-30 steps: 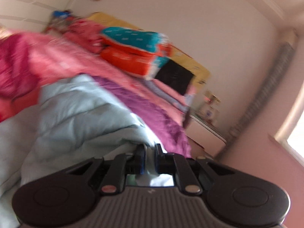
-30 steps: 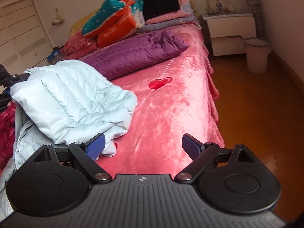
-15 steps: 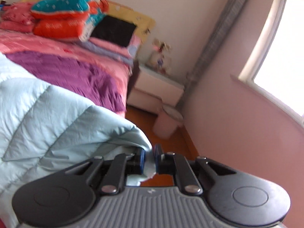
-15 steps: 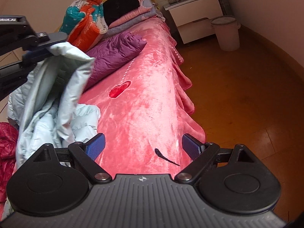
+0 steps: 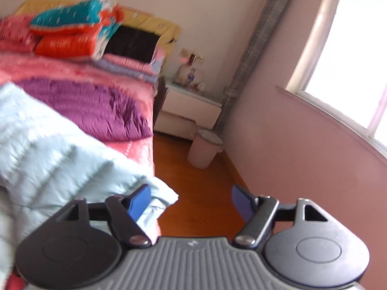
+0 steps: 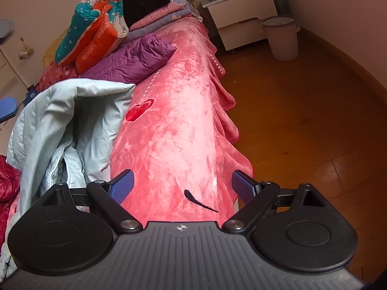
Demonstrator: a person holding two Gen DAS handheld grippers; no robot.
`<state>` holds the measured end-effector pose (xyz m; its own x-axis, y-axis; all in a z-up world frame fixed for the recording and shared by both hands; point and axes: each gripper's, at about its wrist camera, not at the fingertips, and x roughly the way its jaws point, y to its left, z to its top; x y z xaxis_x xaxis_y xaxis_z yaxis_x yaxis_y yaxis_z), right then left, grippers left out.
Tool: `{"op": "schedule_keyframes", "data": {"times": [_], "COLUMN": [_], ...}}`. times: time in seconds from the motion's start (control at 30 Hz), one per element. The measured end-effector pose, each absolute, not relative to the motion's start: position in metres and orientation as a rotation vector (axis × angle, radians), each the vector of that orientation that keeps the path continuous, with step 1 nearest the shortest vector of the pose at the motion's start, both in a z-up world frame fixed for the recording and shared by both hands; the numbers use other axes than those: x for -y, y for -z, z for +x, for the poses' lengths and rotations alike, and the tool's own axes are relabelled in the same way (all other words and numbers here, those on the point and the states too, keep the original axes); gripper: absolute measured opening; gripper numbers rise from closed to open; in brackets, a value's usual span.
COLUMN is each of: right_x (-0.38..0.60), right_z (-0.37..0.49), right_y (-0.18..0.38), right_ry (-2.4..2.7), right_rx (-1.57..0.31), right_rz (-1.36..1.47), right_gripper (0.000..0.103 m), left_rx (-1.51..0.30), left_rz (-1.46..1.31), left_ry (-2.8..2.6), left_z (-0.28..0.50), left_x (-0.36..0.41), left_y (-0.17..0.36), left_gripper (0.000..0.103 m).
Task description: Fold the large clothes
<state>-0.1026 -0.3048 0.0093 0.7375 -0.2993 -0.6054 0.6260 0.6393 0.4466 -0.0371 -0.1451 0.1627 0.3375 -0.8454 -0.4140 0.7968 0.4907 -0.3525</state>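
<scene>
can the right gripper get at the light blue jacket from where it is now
Probably yes. The right gripper is open with nothing between its fingers, and the light blue jacket lies heaped just beside its left finger on the pink bedspread, nothing between them.

A pale blue quilted jacket (image 6: pixel 72 120) lies heaped on the pink bed (image 6: pixel 174 130), at about nine o'clock in the right wrist view. Its upper layer is folded over, arching above crumpled inner folds. One puffy corner (image 5: pixel 159 193) hangs past the bed's edge.

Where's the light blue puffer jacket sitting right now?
In the right wrist view the light blue puffer jacket is heaped at the left on the pink blanket, just in front of the purple jacket, beside the red heart.
</scene>
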Motion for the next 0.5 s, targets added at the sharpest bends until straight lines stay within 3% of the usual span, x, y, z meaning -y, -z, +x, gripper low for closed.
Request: {"op": "schedule_keyframes", "data": {"times": [0.2, 0.5], "right_x": [0.296, 0.265], "right_z": [-0.105, -0.113], "right_y": [-0.014, -0.054], "right_ry": [0.554, 0.575], "right_rx": [-0.491, -0.382], "right_rz": [0.616, 0.346], "right_gripper": [0.103, 0.103], "left_rx": [-0.469, -0.474], "left_rz": [-0.089, 0.073], "left_ry": [0.989, 0.775], "left_z": [-0.037, 0.016], "left_x": [0.072, 0.009], "left_y": [-0.160, -0.091], "left_gripper": [0.079, 0.078]}}
